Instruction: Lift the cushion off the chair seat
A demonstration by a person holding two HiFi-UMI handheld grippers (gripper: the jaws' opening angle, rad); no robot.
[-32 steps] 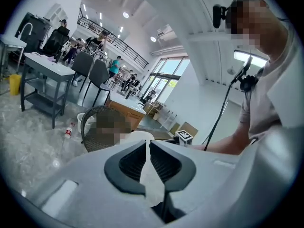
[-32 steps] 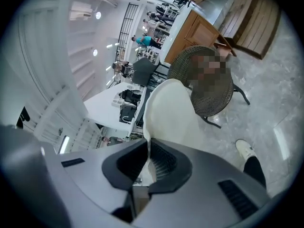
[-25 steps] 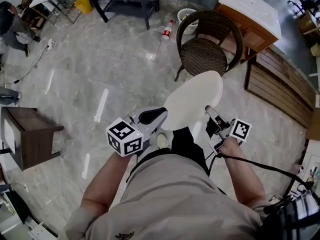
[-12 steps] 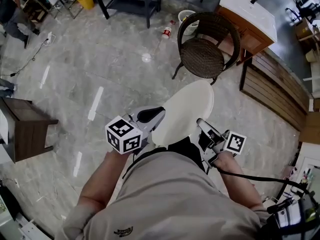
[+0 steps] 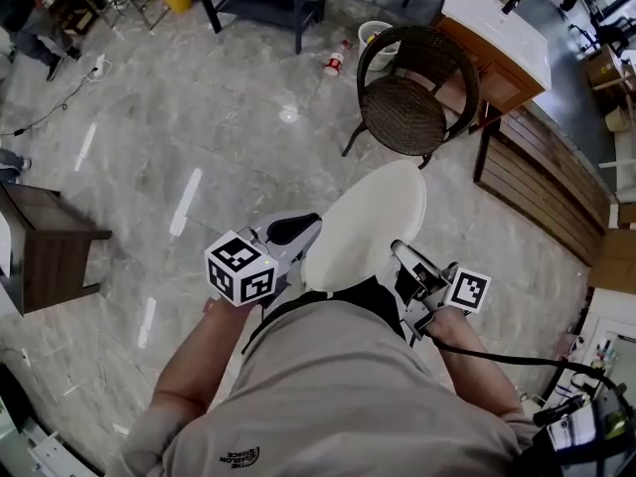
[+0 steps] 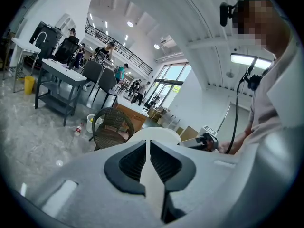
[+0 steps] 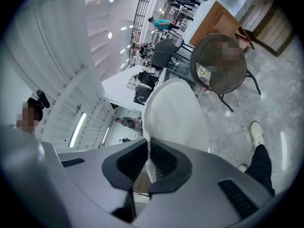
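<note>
A round cream cushion (image 5: 365, 225) hangs in the air between both grippers, well clear of the dark wicker chair (image 5: 409, 102) behind it. My left gripper (image 5: 308, 235) is shut on the cushion's left edge, and the thin rim shows pinched between its dark pads (image 6: 134, 160). My right gripper (image 5: 400, 253) is shut on the right edge. In the right gripper view the cushion (image 7: 178, 118) rises from the closed pads (image 7: 164, 161). The chair's woven seat (image 5: 401, 112) is bare.
A wooden desk with a white top (image 5: 497, 38) stands right of the chair, with slatted wood panels (image 5: 542, 182) beside it. A bottle (image 5: 332, 64) and a white bucket (image 5: 374, 36) sit on the marble floor. A dark side table (image 5: 45, 246) is at left.
The cushion and both grippers have drawn back from the chair toward the person, opening a wider gap to the seat. Both grips stayed shut.
</note>
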